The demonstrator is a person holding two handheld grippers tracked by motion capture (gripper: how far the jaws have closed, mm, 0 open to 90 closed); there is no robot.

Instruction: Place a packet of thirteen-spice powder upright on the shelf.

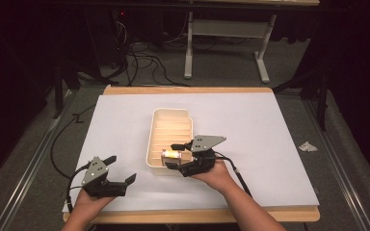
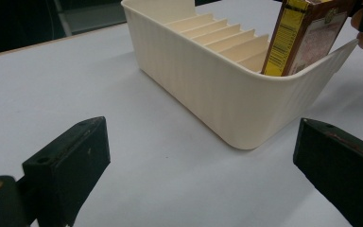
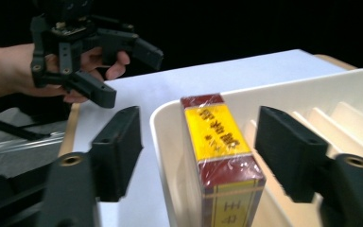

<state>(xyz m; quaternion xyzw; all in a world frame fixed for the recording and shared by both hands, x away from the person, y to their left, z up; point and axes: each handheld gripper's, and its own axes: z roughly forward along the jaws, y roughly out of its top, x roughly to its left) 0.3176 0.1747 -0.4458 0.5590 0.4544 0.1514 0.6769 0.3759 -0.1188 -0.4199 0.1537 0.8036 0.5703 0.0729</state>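
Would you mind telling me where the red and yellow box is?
The red and yellow box stands upright in the cream slotted tray's near end slot, between the right gripper's open jaws.

Open surface (image 1: 270,134) is lying at three o'clock of the slotted tray (image 1: 156,144); a standing box (image 1: 172,155) is blocking its six o'clock slot.

Overhead camera, two close tool cameras
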